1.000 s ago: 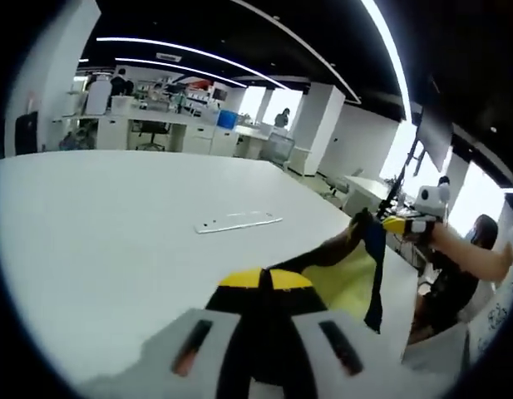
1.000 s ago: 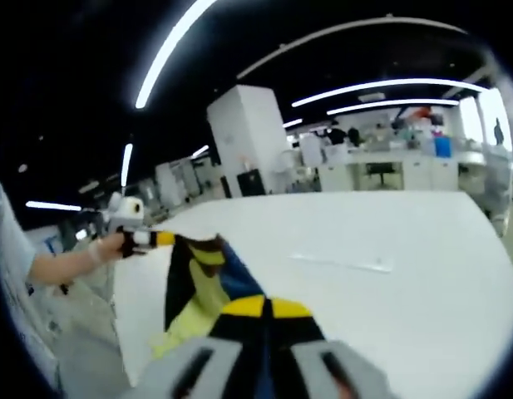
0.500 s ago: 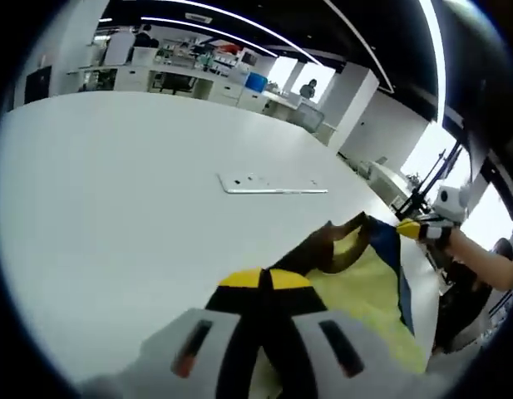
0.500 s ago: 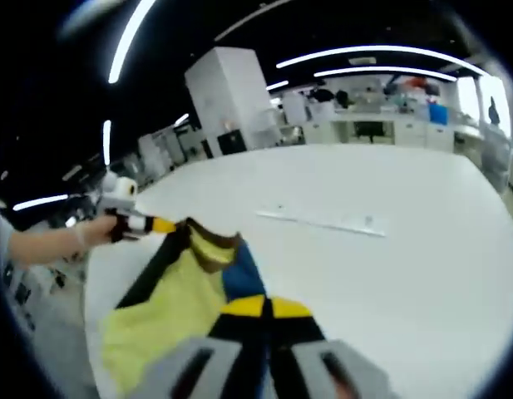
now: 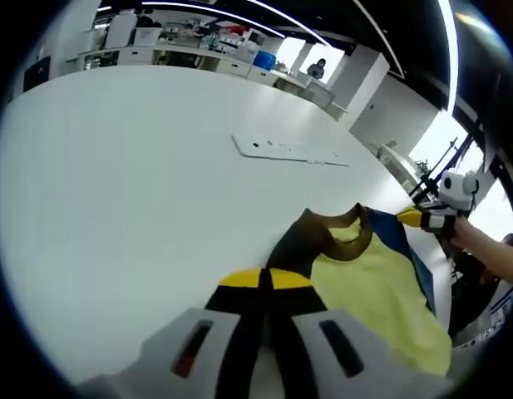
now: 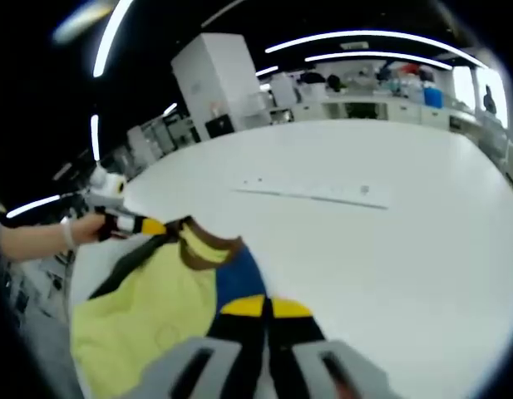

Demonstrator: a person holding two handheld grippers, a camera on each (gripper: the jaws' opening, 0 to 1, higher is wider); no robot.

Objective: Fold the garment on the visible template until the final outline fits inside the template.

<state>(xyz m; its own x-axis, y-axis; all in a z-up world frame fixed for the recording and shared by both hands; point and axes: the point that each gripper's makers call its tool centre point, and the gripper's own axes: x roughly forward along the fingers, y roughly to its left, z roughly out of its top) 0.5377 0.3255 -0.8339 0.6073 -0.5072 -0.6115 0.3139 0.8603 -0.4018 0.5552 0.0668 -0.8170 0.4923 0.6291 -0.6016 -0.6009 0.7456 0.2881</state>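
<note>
Spreading beneath and beyond both tongs, the white table [image 5: 115, 183] carries the whole scene, and the garment [image 5: 372, 291], a yellow top with a brown collar and blue and black panels, hangs stretched between the two tools near the table's close edge. The left gripper [image 5: 264, 278] is clenched on a dark edge of the garment directly at its yellow tips, while the right gripper [image 6: 264, 307] is likewise clamped on the blue panel at its own tips; each tool appears at the far end of the cloth in the other's view, held by a person's hand [image 6: 73, 229]. A flat, pale strip [image 5: 289, 150] lies on the table well ahead of both tongs, apart from the garment; whether it belongs to the template cannot be told, and no template outline can be made out on the table. The likely fault from here is misplacement: the cloth sits close to the table's edge, so laying it down there would leave it draping over the side or outside the intended outline. Uneven tension between the two tools could also let a pinched edge slip free or set the garment down creased. No brand, label or legible writing can be read on any item.
</note>
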